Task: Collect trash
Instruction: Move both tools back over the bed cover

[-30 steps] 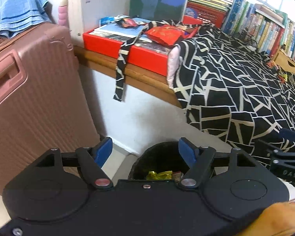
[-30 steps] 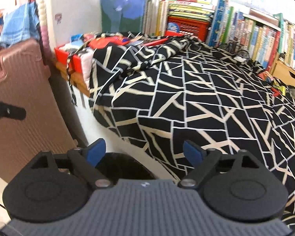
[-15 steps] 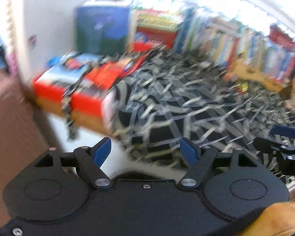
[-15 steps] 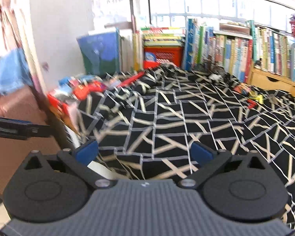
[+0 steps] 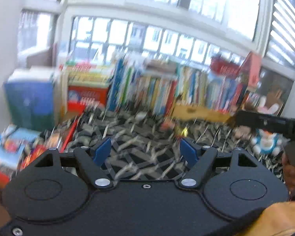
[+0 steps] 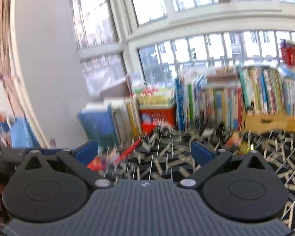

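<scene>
Left wrist view. The left claw (image 5: 145, 150) stands with its blue pads (image 5: 102, 151) spread wide and nothing between them, raised above the black-and-white patterned bedspread (image 5: 139, 137). Motion blur smears the row of books (image 5: 167, 90) under the windows (image 5: 147, 39). Far across the bed, near a wooden drawer box (image 5: 198, 112), lie small bright scraps (image 5: 182, 130), probably wrappers; blur prevents a firmer reading. A blue-and-white toy figure (image 5: 265, 140) sits at right, below the right claw's black body (image 5: 269, 121).

Right wrist view. The right claw (image 6: 144, 152) is likewise spread and empty. The same yellow and orange scraps (image 6: 240, 143) lie on the bedspread ahead of it, to the right.

Step in hand: seeking the next piece of trash. The next move likely calls for steadying, reaching across the bed, and closing on one scrap without catching the cloth.
</scene>
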`<state>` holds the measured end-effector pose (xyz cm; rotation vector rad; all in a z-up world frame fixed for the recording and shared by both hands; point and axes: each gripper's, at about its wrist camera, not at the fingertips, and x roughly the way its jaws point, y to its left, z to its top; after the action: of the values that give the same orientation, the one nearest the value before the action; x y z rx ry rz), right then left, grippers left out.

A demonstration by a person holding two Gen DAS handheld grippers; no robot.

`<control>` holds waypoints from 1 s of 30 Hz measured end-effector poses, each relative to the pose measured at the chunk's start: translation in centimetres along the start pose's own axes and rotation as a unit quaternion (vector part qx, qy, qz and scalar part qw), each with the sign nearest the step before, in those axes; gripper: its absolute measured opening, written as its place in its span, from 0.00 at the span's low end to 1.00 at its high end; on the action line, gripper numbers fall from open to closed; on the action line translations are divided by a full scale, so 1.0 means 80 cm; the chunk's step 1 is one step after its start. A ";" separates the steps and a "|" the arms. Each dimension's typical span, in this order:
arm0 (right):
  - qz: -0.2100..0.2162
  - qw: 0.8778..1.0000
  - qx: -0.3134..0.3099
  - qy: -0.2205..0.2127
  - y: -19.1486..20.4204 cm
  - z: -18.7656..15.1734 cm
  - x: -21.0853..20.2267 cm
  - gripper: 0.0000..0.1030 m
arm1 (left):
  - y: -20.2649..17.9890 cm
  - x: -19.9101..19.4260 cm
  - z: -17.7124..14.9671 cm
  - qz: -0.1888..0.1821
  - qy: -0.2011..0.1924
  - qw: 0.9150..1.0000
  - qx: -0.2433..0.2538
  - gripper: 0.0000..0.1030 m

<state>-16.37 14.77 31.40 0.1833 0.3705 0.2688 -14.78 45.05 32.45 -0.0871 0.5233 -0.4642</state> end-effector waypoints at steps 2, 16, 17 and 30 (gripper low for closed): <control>-0.004 1.000 -0.003 -0.015 -0.017 0.038 -0.007 1.00 | -0.019 0.005 0.036 0.003 -0.018 0.999 0.030 0.74; -0.072 0.996 -0.034 -0.036 -0.202 0.140 0.038 1.00 | -0.140 0.155 0.153 0.011 -0.070 0.996 0.052 0.89; -0.080 0.995 -0.052 -0.016 -0.215 0.138 0.048 1.00 | -0.146 0.172 0.151 0.021 -0.065 0.997 0.048 0.95; -0.098 0.977 -0.023 0.187 -0.369 -0.024 0.169 1.00 | -0.166 0.389 0.014 0.052 0.095 0.993 -0.053 1.00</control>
<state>1.71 -9.05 18.51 0.0487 0.7516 0.1154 4.21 19.21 21.64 -0.1180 0.7359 -0.3442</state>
